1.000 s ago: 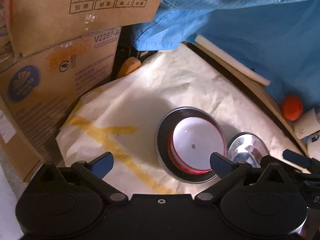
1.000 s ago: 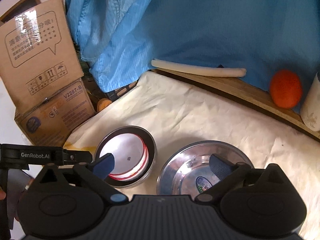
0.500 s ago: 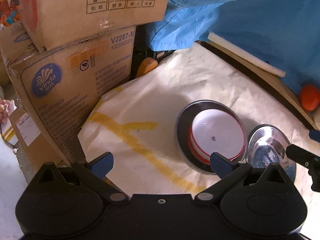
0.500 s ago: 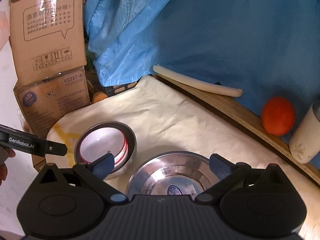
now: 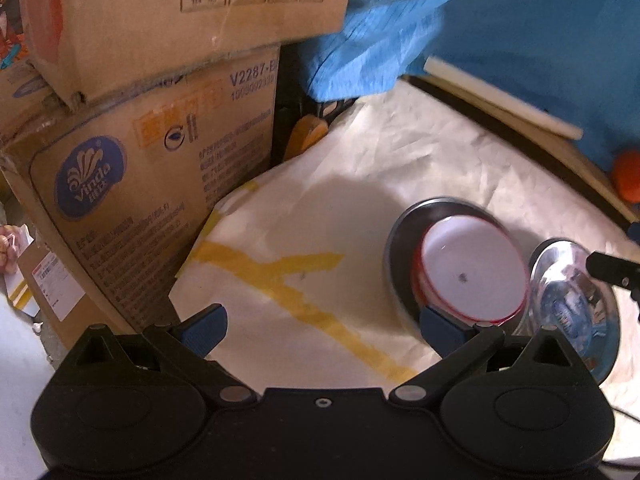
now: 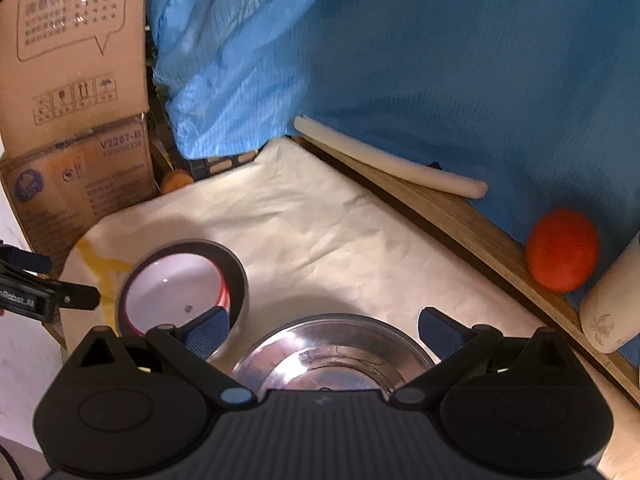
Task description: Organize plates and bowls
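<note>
A white bowl with a red rim sits nested inside a dark steel bowl on the cream paper. It also shows in the right wrist view. A shiny steel bowl stands just to its right, and fills the near middle of the right wrist view. My left gripper is open and empty, above the paper to the left of the nested bowls. My right gripper is open and empty, held above the shiny bowl.
Stacked cardboard boxes stand at the left. Blue cloth hangs behind. A wooden board with a white stick, an orange fruit and a cream cup lie along the right edge.
Both grippers have drawn back and to the left from the bowls, still open. The bowls have not moved.
</note>
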A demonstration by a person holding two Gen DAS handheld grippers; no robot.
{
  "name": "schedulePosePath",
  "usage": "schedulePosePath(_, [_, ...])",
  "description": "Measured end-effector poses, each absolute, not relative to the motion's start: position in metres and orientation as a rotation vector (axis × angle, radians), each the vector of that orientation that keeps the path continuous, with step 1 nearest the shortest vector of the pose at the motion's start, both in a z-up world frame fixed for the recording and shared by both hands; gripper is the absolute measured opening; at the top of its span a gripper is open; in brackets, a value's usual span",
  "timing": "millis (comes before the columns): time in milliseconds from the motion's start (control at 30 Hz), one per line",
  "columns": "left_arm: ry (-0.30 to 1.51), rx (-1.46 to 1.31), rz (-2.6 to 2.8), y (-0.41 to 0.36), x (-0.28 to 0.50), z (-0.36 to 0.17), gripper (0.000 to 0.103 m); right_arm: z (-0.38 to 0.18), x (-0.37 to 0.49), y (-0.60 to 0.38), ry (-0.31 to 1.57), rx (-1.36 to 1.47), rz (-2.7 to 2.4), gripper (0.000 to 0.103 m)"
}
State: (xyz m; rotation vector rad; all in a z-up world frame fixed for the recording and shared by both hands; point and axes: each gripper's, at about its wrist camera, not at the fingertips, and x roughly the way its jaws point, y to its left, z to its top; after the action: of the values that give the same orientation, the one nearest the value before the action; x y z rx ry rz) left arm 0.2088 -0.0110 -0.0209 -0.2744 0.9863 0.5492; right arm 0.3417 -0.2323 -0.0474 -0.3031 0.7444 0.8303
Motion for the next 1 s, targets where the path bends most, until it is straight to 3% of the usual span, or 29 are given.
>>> schedulePosePath(1000, [1.068,-0.276,0.490,0.005,0.236,-0.042,0.102,-0.061,0.372,-0.176,0.783,-0.591,1.010,0.103])
